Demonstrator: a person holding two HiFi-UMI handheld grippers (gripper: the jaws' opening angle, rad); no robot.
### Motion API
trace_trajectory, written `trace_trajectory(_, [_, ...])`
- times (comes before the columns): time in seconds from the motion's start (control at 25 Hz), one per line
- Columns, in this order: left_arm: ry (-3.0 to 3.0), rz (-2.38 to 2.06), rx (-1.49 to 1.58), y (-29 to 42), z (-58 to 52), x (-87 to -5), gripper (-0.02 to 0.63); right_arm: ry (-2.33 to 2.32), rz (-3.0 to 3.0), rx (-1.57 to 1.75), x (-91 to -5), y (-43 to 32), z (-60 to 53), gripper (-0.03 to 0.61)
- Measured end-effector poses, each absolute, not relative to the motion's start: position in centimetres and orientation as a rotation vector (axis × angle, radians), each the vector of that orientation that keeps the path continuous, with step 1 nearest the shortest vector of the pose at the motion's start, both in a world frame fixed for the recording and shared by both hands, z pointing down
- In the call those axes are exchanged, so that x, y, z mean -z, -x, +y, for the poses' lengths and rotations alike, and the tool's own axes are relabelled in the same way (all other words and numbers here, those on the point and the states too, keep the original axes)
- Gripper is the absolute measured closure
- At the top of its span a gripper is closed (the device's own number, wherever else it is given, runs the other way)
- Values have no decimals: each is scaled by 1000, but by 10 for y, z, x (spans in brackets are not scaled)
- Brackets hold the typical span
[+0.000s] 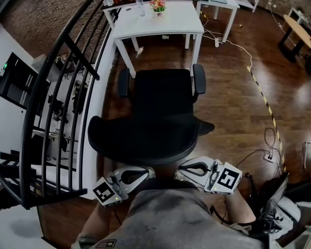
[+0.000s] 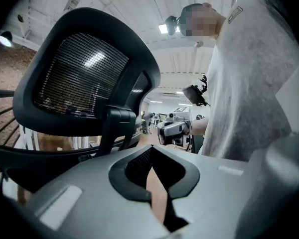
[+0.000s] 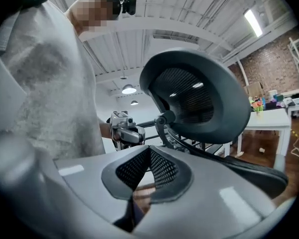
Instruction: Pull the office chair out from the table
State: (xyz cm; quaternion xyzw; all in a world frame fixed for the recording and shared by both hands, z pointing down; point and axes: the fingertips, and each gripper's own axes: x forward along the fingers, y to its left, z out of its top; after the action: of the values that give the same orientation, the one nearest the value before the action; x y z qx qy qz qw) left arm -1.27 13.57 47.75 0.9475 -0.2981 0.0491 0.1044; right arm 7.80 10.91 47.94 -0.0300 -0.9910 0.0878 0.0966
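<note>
Though your left gripper (image 1: 149, 172) and right gripper (image 1: 178, 173) are both closed, seemingly empty, the office chair (image 1: 160, 113) lies just ahead, table (image 1: 168, 24) beyond.

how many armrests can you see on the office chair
2: the left armrest and the right armrest, either side of the office chair seat in the head view. None looks hidden.

Black office chair (image 1: 160, 108) with mesh back and armrests stands upright, facing the white table (image 1: 176, 22), near its legs.
</note>
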Motion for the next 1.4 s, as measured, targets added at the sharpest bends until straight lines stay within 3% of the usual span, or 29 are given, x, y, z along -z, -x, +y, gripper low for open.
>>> trace_trajectory(0.76, [-2885, -606, -28, 78, 221, -475, 611, -90, -2901, -310, -483, 6, 221, 572])
trace_trajectory(1.4, [-2834, -584, -19, 28, 271, -486, 611, -44, -2871, -350, -486, -31, 264, 572])
